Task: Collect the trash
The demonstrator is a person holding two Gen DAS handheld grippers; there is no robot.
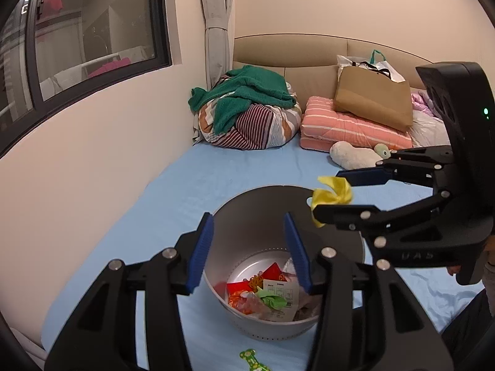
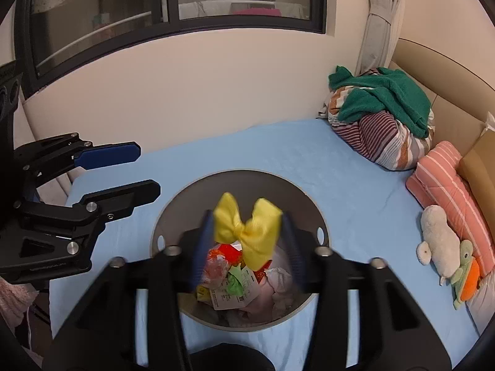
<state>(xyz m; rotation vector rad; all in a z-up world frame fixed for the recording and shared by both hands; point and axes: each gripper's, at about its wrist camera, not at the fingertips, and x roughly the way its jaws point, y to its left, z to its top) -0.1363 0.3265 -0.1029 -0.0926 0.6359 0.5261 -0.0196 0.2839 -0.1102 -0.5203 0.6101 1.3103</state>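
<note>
A grey round bin [image 1: 247, 216] stands on the blue bed, holding red, green and white wrappers [image 1: 266, 293]. It also shows in the right wrist view [image 2: 173, 216]. My right gripper [image 2: 247, 232] is over the bin's mouth with a yellow ribbon bow [image 2: 247, 232] between its blurred fingers, which stand wide; whether they still touch the bow is unclear. In the left wrist view the bow [image 1: 332, 198] sits between the right gripper's fingers [image 1: 337, 191]. My left gripper [image 1: 249, 247] is open and empty, just in front of the bin. It shows at left in the right wrist view [image 2: 145, 170].
A small green and yellow scrap [image 1: 252, 360] lies on the sheet before the bin. At the bed head: a striped bundle with green towel [image 1: 247, 114], pink folded blanket [image 1: 349, 126], brown bag [image 1: 374, 99], plush toys [image 2: 445, 244]. A wall with window runs along the left.
</note>
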